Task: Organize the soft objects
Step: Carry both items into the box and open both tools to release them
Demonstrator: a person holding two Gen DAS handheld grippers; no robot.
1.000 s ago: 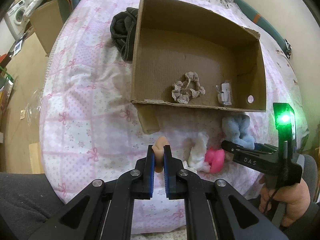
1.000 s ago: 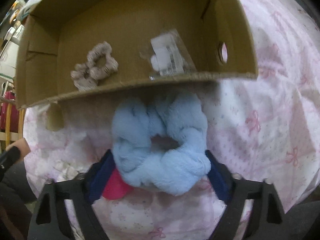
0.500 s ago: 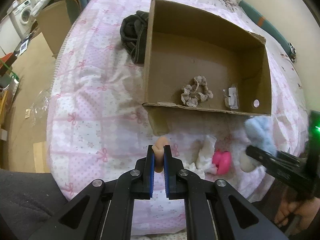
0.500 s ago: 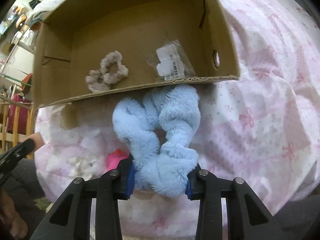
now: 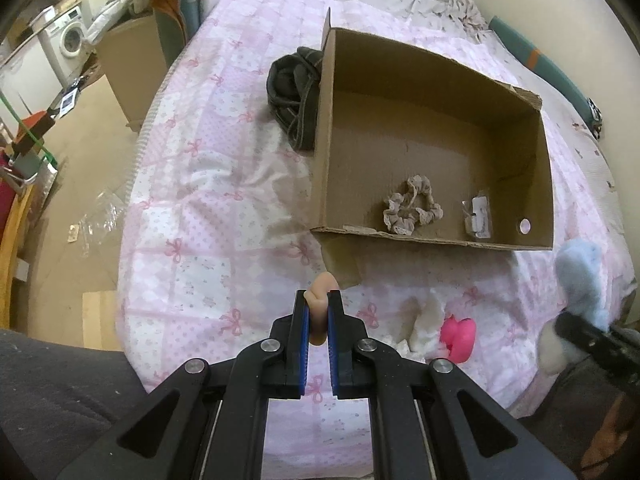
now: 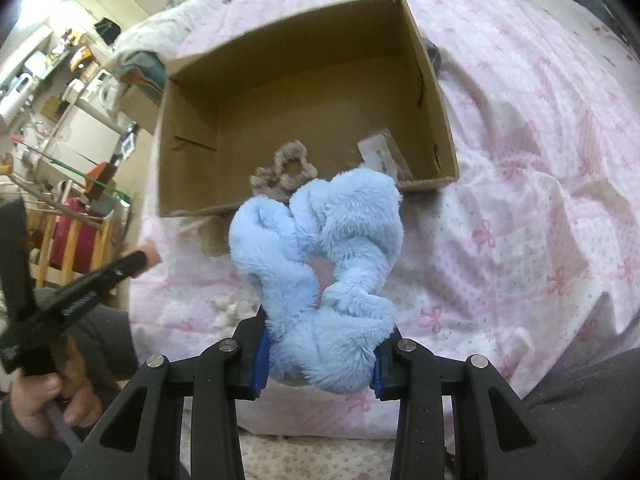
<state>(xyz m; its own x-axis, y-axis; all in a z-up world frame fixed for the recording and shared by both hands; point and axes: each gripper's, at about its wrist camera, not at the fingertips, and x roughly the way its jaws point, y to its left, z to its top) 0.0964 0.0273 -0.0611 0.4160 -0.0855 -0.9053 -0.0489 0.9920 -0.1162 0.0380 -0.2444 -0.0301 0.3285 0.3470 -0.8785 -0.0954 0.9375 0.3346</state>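
1. My right tongs [image 6: 318, 354] are clamped on one fluffy blue scrunchie [image 6: 320, 264]. Its ring stands upright above the blue pads, long axis rising away from the tongs toward the cardboard box [image 6: 432, 92], clear of the bedspread [image 6: 540, 160].
2. My left tongs [image 5: 319, 312] are pinched nearly shut on one small peach-coloured soft piece [image 5: 320, 304]. Its long axis runs along the fingers, and its rounded end pokes out past the tips toward the box [image 5: 324, 140].
3. The open box rests on the bed and holds two items: one beige scrunchie [image 5: 412, 206] lying flat near the front wall, and one small clear packet [image 5: 478, 216] just beside it on the right.
4. On the bedspread [image 5: 224, 184] in front of the box lie one pink soft item [image 5: 460, 338] and one white soft item [image 5: 424, 320], touching each other.
5. One dark bundled garment [image 5: 294, 96] lies against the box's left wall.
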